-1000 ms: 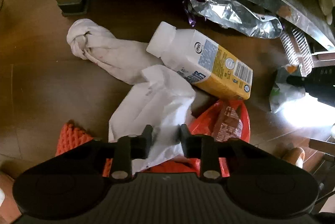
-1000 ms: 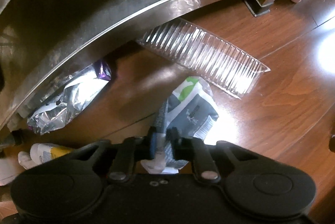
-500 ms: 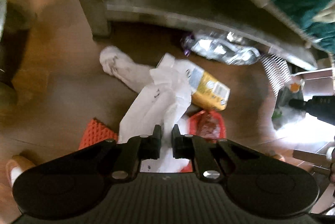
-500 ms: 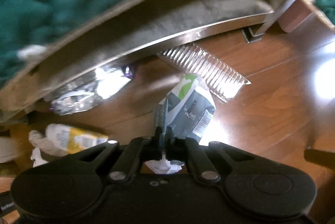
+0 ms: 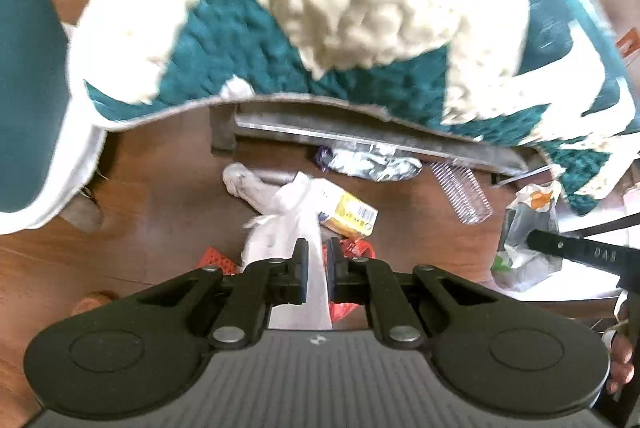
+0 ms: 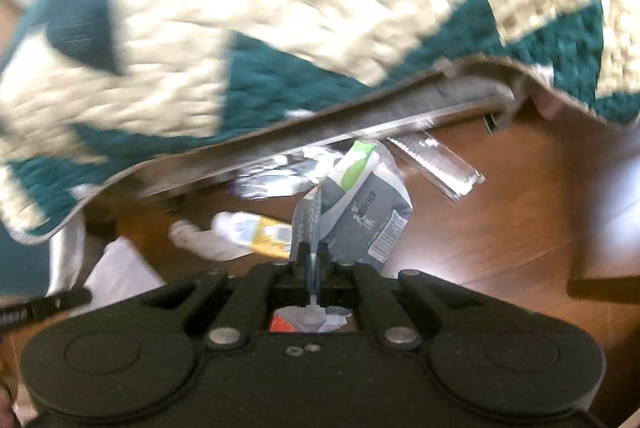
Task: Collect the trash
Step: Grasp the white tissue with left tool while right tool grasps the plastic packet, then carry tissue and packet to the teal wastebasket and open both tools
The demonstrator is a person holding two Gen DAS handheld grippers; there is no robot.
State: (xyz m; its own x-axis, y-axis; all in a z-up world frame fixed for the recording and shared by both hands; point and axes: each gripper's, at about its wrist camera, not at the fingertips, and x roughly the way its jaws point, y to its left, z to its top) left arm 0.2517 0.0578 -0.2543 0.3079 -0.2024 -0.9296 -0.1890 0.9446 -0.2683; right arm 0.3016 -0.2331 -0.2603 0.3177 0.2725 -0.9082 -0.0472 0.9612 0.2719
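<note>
My left gripper point(image 5: 318, 252) is shut on a crumpled white paper point(image 5: 288, 216) and holds it well above the wooden floor. My right gripper point(image 6: 310, 254) is shut on the edge of a grey and green wrapper point(image 6: 360, 203), which hangs off the floor too; the same wrapper point(image 5: 524, 228) shows at the right of the left wrist view. Below lie a yellow and white bottle point(image 5: 350, 214) point(image 6: 252, 232), a red wrapper point(image 5: 354, 252), a silver foil bag point(image 5: 372, 163) point(image 6: 280, 175), a clear ribbed plastic tray point(image 5: 460, 189) point(image 6: 436, 159) and a knotted white tissue point(image 5: 244, 183).
A seat covered with a teal and cream knitted throw point(image 5: 320, 27) point(image 6: 240, 27) fills the upper half of both views; its metal frame point(image 5: 360, 133) and leg point(image 5: 222, 131) stand over the trash. An orange ribbed piece point(image 5: 216, 258) lies by the paper.
Both grippers have risen high off the floor, carrying the white paper and the grey wrapper up. The jaws closed tighter on them. The throw has come into view.
</note>
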